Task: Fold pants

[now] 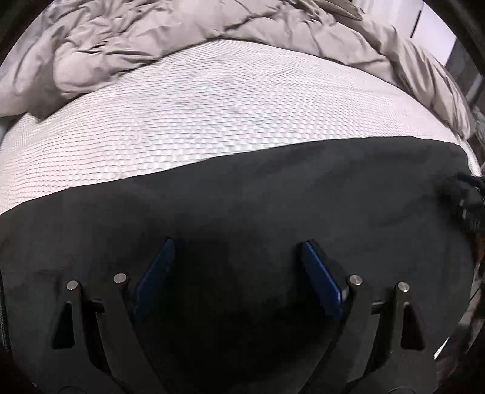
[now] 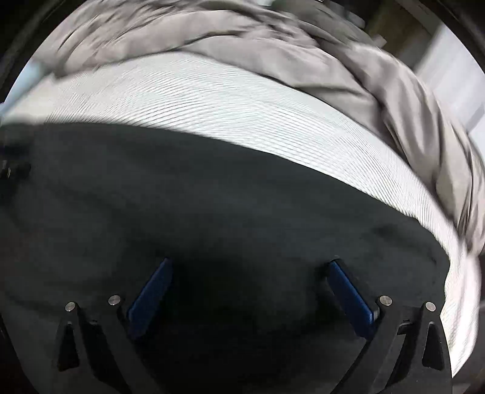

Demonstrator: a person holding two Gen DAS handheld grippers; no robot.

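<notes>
Dark grey pants (image 1: 242,197) lie spread flat across the near part of a white textured mattress (image 1: 197,115). In the left wrist view my left gripper (image 1: 239,242) hovers over the cloth, jaws wide open, blue pads (image 1: 321,275) with nothing between them. The right gripper's dark body (image 1: 466,203) shows at the right edge. In the right wrist view the pants (image 2: 212,197) fill the lower half, and my right gripper (image 2: 251,263) stands open above them, its blue pads (image 2: 348,297) apart and holding nothing. This view is blurred by motion.
A crumpled grey-beige duvet (image 1: 121,45) is bunched along the far side of the mattress and down its right side (image 2: 409,106). Bare mattress (image 2: 242,100) lies between duvet and pants. A pale wall or furniture (image 1: 430,24) shows at far right.
</notes>
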